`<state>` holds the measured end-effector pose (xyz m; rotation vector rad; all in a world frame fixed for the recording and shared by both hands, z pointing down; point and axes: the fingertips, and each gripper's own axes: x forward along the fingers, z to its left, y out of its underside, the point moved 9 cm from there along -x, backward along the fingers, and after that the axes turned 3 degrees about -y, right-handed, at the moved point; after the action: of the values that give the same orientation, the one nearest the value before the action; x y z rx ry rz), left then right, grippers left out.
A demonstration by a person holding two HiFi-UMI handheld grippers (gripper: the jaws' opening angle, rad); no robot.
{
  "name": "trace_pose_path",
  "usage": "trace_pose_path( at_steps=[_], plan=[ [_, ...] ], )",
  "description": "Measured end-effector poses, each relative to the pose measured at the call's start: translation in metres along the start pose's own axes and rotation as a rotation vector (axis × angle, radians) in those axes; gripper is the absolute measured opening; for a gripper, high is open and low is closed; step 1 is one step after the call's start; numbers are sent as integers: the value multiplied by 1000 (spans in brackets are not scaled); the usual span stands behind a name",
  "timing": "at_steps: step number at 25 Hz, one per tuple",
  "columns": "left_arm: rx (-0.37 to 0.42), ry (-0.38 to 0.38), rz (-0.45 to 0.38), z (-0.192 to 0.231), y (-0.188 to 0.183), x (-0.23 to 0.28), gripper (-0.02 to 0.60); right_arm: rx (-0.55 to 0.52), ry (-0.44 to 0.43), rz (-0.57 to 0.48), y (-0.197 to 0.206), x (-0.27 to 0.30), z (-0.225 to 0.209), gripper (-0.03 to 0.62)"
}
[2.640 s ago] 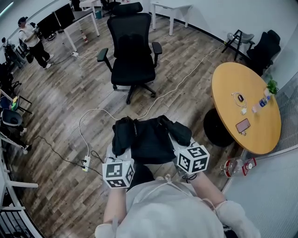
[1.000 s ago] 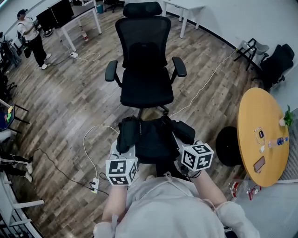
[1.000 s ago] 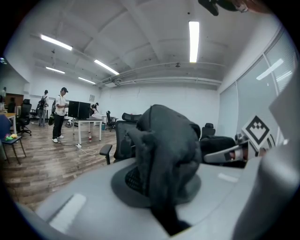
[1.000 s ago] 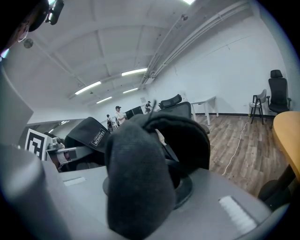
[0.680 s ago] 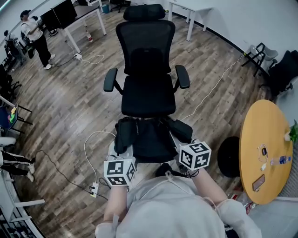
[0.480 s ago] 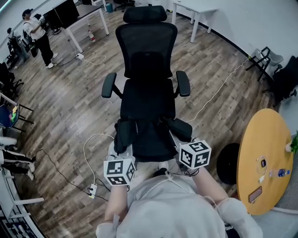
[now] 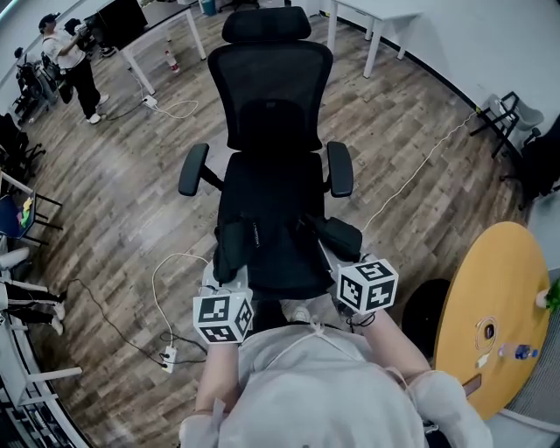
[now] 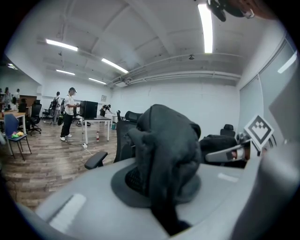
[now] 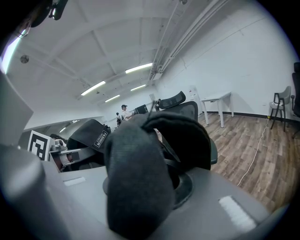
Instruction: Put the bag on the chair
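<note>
A black fabric bag [image 7: 280, 254] hangs between my two grippers, over the front of the seat of a black mesh office chair [image 7: 271, 96]. The chair faces me, with its armrests on either side of the bag's far end. My left gripper [image 7: 226, 293] is shut on the bag's left strap [image 8: 164, 154], which bulges up between its jaws. My right gripper [image 7: 348, 269] is shut on the right strap [image 9: 140, 183]. Whether the bag rests on the seat I cannot tell.
A round yellow table [image 7: 490, 324] with small items stands at the right, on a dark base [image 7: 429, 302]. A white cable and power strip [image 7: 166, 354] lie on the wooden floor at the left. White desks [image 7: 149, 26] and a person [image 7: 74, 66] are far back left.
The chair has drawn closer in the head view. The bag, once over bare floor, now overlaps the chair's seat. Both grippers keep their hold.
</note>
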<state>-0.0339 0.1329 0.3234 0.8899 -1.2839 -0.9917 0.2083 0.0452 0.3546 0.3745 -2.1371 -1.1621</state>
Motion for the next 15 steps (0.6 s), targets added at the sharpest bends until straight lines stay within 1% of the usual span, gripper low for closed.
trace_pose_path(
  at_steps=[5,9,15],
  plan=[
    [7,34,27,8,-10,47,31,25,27,10,-14,26,-23,34],
    [15,79,41,19,-20,91,30,45,66,6,-31,53,-41,34],
    [24,146,65,49,-45,169,31,80,125,-1,-64,108,-65,34]
  ],
)
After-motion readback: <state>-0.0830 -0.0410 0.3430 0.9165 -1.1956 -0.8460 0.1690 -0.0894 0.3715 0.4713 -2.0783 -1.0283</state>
